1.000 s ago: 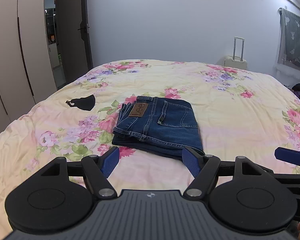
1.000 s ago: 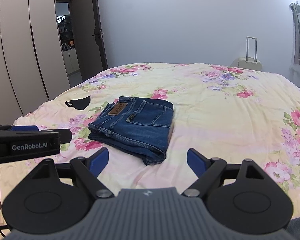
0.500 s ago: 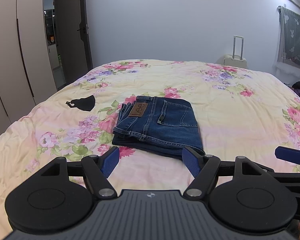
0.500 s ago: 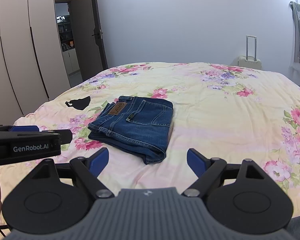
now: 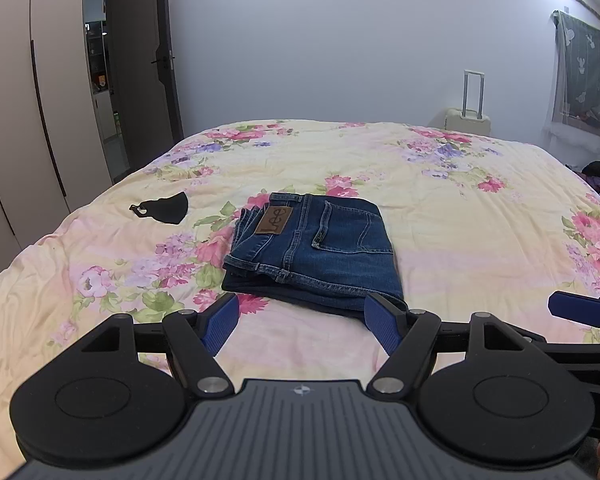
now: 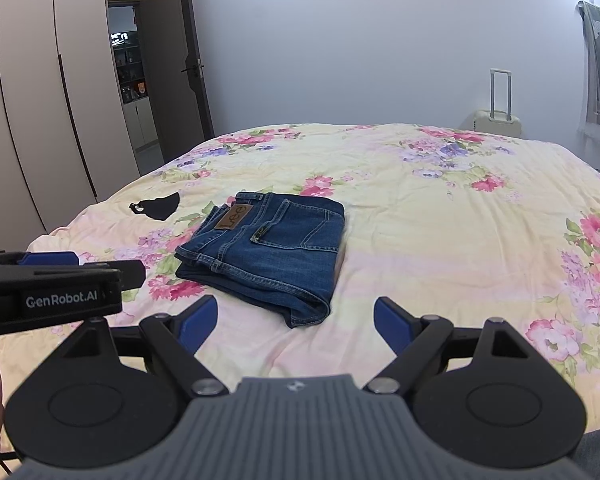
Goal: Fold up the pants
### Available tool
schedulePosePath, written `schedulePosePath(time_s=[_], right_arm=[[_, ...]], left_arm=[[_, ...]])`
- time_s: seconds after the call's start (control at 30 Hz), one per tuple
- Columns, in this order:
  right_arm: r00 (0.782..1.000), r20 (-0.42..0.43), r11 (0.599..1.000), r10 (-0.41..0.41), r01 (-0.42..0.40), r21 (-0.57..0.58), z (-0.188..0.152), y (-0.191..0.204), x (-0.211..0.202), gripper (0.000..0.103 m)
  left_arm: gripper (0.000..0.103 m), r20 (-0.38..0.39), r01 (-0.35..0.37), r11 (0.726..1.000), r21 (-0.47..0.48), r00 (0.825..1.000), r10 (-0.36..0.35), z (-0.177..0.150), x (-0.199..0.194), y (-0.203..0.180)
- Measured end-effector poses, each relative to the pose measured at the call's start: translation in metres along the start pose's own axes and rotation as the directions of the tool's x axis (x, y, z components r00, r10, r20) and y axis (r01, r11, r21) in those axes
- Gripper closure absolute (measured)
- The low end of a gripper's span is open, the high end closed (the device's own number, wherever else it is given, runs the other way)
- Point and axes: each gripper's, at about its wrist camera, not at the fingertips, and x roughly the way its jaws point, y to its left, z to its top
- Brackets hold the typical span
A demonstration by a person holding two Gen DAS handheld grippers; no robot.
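Note:
A pair of blue jeans lies folded into a compact rectangle on the floral bed, brown leather label and back pocket facing up. It also shows in the right wrist view. My left gripper is open and empty, held just short of the jeans' near edge. My right gripper is open and empty, also short of the jeans, to their right. The left gripper's side shows at the left of the right wrist view.
A black face mask lies on the bed left of the jeans. The floral bedspread stretches wide to the right and back. Wardrobe doors and an open door stand left. A cream suitcase stands behind the bed.

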Motion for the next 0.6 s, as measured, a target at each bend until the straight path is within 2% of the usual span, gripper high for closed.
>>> schedulePosePath(time_s=[0.6], right_arm=[[1.0, 0.004, 1.0, -0.001, 0.001, 0.004, 0.0003, -0.0008, -0.0028, 0.022]], left_arm=[[0.019, -0.001, 0.0, 1.0, 0.001, 1.0, 0.0, 0.0001, -0.0004, -0.0008]])
